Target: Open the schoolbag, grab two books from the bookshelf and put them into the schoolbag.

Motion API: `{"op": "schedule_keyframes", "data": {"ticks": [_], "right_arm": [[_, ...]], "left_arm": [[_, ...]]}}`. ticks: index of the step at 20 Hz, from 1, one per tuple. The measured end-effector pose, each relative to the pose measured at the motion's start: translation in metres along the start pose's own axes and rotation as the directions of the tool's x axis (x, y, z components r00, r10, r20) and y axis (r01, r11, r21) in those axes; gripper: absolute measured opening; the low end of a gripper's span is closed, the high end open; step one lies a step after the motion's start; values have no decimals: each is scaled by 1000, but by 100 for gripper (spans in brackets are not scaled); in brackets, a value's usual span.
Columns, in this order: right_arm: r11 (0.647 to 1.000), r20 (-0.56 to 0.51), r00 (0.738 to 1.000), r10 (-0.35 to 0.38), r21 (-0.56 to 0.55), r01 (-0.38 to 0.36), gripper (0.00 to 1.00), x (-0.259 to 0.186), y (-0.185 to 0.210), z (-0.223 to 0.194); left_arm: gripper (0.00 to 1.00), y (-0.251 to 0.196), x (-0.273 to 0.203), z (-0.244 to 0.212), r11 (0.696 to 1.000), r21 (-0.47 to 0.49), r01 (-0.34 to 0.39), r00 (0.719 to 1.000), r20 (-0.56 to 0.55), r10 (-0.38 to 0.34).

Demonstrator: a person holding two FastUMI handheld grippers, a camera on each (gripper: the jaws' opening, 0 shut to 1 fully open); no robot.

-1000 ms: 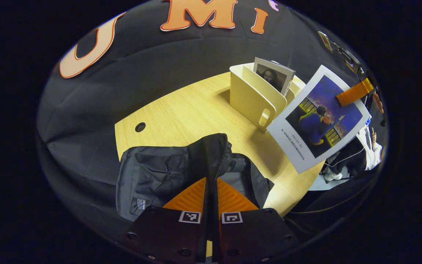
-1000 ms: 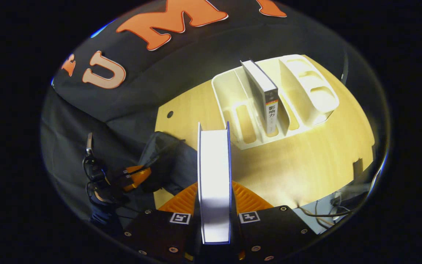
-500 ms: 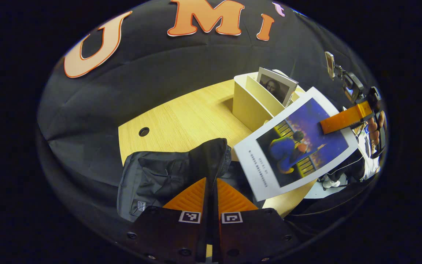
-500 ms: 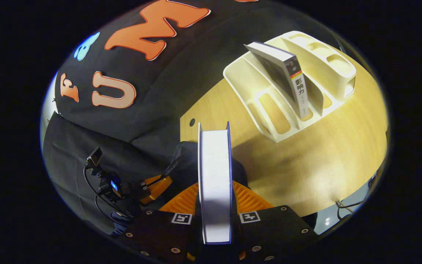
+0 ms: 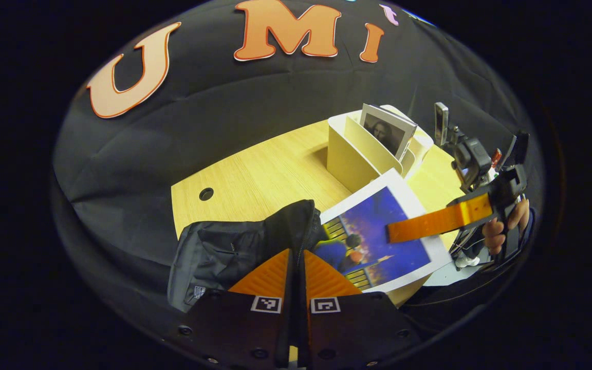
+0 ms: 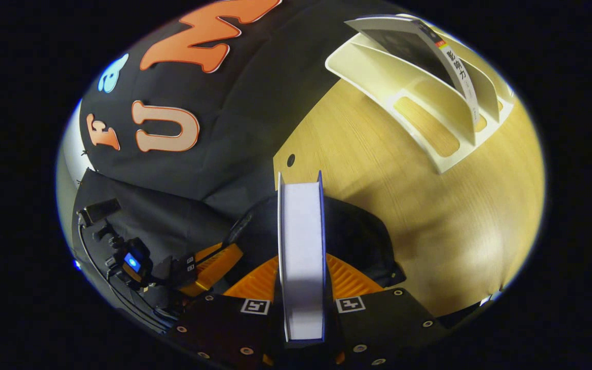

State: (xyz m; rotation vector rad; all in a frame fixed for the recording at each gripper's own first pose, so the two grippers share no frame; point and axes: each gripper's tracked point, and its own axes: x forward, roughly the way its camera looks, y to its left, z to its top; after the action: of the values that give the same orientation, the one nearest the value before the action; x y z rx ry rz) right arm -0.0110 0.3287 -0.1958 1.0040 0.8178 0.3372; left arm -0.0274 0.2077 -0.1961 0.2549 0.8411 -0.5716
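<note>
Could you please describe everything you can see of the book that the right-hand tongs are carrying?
The book is a thick paperback with a white-bordered cover showing a deep blue and purple illustration with yellow accents. Its page block looks plain white between thin blue cover edges. The right tongs clamp it, one finger on each cover. It hangs tilted above the wooden table, its lower corner at the opening of the dark schoolbag, whose zipper edge the left tongs pinch.
</note>
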Motion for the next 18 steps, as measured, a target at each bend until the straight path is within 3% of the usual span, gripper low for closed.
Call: {"op": "schedule_keyframes", "data": {"ticks": [4, 12, 15, 17, 18], "right_arm": [[996, -7, 999, 49, 81, -48, 32, 42, 0, -10], [995, 31, 997, 63, 74, -65, 32, 95, -1, -20], [991, 29, 996, 81, 105, -83, 32, 118, 0, -31], [988, 34, 996, 86, 126, -90, 32, 127, 0, -34], [989, 36, 996, 80, 122, -84, 32, 126, 0, -35]], "left_arm": [[7, -9, -4, 4, 1000, -10, 6, 1000, 15, -6], [7, -18, -10, 12, 1000, -25, 14, 999, 30, -14], [7, -30, -17, 25, 998, -36, 59, 996, 74, -56], [5, -16, -14, 23, 1000, -10, -3, 999, 53, 3], [2, -18, -10, 17, 1000, -28, 7, 999, 37, -6]]}}
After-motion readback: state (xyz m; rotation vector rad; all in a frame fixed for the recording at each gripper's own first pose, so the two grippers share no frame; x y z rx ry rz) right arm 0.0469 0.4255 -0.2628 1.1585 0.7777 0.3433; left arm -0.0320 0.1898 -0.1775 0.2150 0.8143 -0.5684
